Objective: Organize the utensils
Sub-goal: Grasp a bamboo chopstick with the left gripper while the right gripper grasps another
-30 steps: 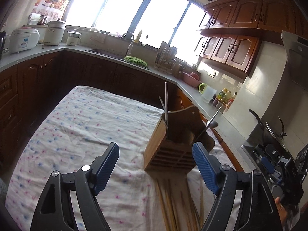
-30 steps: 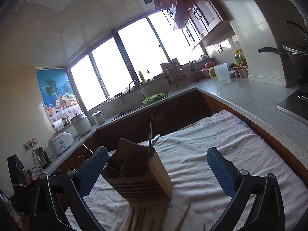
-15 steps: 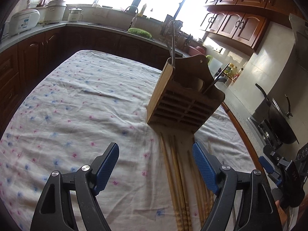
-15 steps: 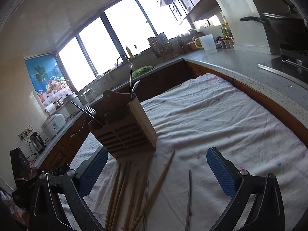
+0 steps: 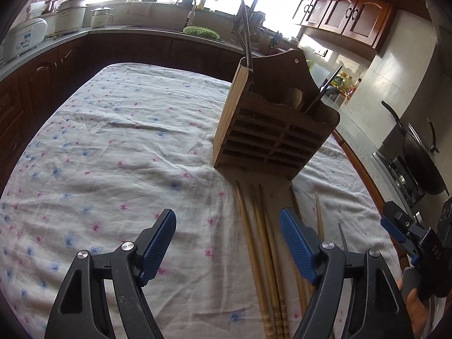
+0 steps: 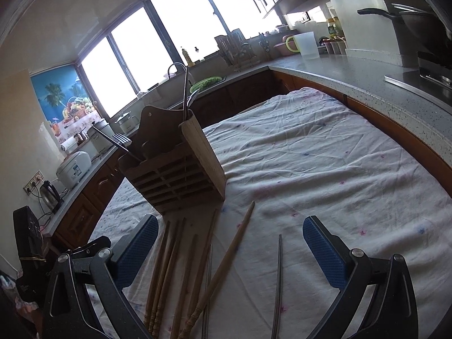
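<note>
Now both tongs (image 5: 228, 247) (image 6: 230, 250), spread and empty, seem lower over the chopsticks (image 6: 169, 265).

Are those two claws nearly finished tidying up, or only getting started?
Mostly still ahead. A fork and a few metal utensils already stand in the wooden holder. Both the left claw and right claw are open and empty. The wooden chopsticks and metal chopsticks lie on the tablecloth.
</note>
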Demonstrator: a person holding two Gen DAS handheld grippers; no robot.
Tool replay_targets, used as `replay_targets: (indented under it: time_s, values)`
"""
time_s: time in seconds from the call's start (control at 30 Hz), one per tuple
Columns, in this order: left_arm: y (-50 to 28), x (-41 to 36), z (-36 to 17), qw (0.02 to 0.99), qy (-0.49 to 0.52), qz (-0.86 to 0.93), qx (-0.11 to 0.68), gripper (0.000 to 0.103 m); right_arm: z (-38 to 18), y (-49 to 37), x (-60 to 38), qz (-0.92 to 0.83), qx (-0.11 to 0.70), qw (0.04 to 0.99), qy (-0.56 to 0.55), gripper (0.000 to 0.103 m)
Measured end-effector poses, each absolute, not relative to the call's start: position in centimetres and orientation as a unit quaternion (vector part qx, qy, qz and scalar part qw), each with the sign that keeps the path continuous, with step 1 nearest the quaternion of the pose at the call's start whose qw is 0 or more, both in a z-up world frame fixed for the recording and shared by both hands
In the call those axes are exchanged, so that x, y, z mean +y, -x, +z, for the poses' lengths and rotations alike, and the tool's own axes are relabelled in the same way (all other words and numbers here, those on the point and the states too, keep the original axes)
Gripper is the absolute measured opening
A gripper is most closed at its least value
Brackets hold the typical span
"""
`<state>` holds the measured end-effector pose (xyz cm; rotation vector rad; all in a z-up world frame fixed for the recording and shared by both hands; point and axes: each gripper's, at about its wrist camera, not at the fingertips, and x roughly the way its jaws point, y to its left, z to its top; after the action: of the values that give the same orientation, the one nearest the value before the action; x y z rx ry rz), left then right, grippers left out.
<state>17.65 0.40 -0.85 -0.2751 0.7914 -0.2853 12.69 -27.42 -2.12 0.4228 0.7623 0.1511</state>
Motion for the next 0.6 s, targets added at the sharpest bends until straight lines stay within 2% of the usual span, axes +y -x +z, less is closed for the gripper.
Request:
replay_targets:
  time_s: [0.17,0.2,0.27,0.33,0.43,0.6]
  values:
    - [-19.3,-0.8,-1.4,0.897,0.119,-0.142,0.402,0.061,-3.0,-14.2,-26.9,0.070,0.393,0.897,-0.188,0.087]
    - [-19.6,-1.0,-1.6,0.895,0.116,-0.142,0.406,0.060,-3.3,-14.5,-26.8,0.069,0.402,0.894,-0.185,0.080]
    - [-20.5,-1.4,-2.0,0.889,0.117,-0.145,0.420,0.048,-4.0,-15.3,-26.5,0.071,0.419,0.887,-0.179,0.068]
    - [-21.4,-1.8,-2.3,0.881,0.119,-0.152,0.432,0.041,-4.6,-15.8,-26.1,0.071,0.431,0.883,-0.170,0.051]
    - [-22.4,-2.5,-2.6,0.880,0.106,-0.153,0.438,0.039,-5.4,-16.4,-25.7,0.072,0.445,0.877,-0.164,0.046]
    - [-24.0,-3.7,-3.3,0.875,0.089,-0.158,0.449,0.036,-6.4,-17.5,-25.1,0.070,0.462,0.870,-0.155,0.044]
